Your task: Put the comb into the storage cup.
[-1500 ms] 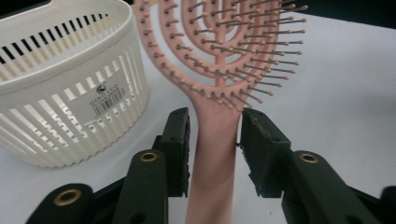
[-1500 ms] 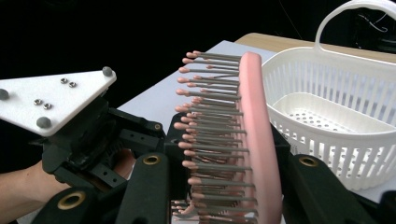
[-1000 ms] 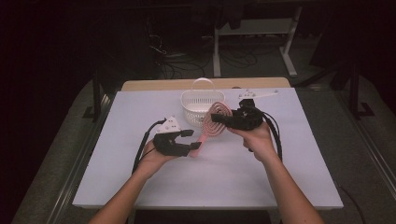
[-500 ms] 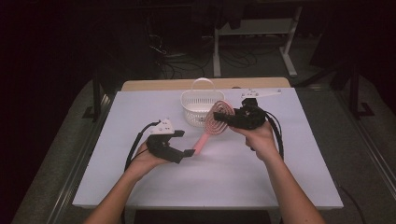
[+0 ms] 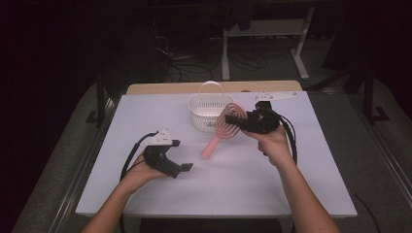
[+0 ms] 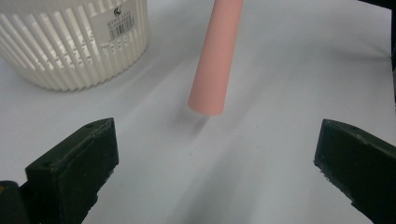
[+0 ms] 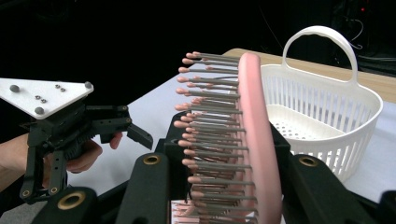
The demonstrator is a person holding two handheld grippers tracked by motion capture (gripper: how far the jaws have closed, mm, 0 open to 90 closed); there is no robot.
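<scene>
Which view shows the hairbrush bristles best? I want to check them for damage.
The right gripper view: the bristles stand close and sharp. The high view shows the whole hairbrush, small. The left gripper view shows the handle.

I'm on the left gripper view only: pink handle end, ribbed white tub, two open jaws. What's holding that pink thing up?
Observer: The right hand-held gripper. Its jaws are shut on the head of a pink hairbrush.
Operator: Is the left one touching it?
Observer: No. The left hand-held gripper has just been opening, with nothing between its jaws; in the high view it sits apart from the handle tip.
Operator: And the white tub?
Observer: It's a small white basket with a carry handle, just behind the brush. What shows of its inside in the right gripper view is bare.
</scene>
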